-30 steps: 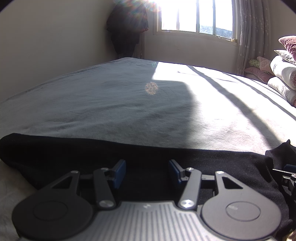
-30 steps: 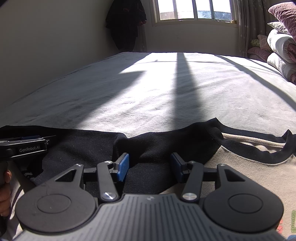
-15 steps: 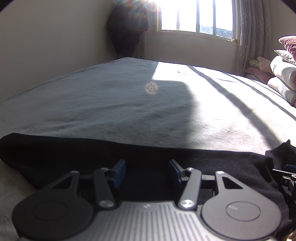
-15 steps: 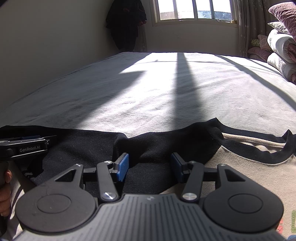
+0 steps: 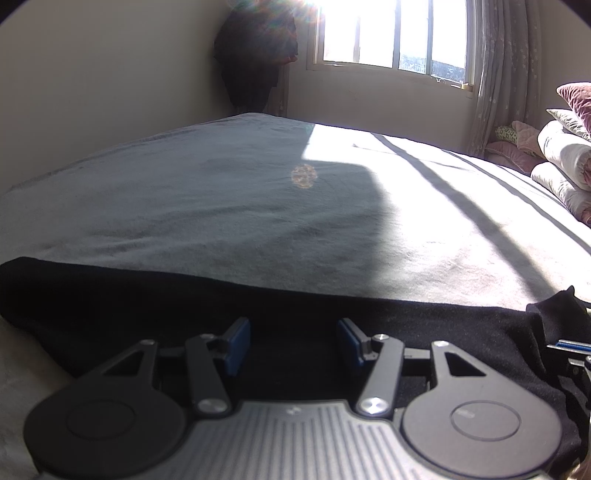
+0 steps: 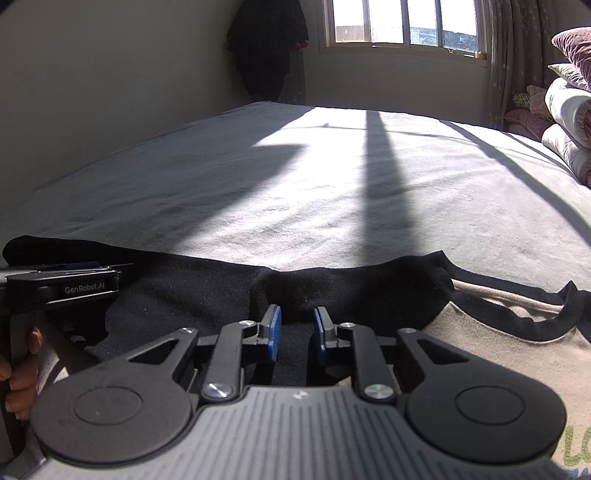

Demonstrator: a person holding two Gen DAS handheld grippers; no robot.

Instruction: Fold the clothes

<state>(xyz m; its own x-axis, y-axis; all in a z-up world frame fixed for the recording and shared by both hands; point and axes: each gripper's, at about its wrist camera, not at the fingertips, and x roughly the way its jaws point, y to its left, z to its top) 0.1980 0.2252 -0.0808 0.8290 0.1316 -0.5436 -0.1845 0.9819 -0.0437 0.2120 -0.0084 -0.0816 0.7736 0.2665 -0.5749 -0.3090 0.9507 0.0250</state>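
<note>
A black and beige shirt point(image 6: 369, 288) lies flat on the near part of the bed, its black sleeve stretched to the left point(image 5: 129, 295) and its beige body with a black collar at the right point(image 6: 509, 332). My left gripper point(image 5: 293, 341) is open, its blue pads either side of the black sleeve fabric, low over it. My right gripper point(image 6: 297, 332) has its blue pads narrowed to a small gap over the black shoulder fabric; I cannot tell whether they pinch cloth. The left gripper's body point(image 6: 62, 288) shows at the left of the right wrist view.
The grey bed cover point(image 5: 258, 206) stretches away to a window point(image 6: 402, 22), with sun patches and shadow bars. Folded duvets and pillows point(image 5: 565, 162) are stacked at the right. A dark garment point(image 6: 269, 44) hangs in the far corner. A wall runs along the left.
My right gripper's pads have closed from wide apart to a narrow gap over the black shoulder fabric. The left gripper has not moved and stays open.
</note>
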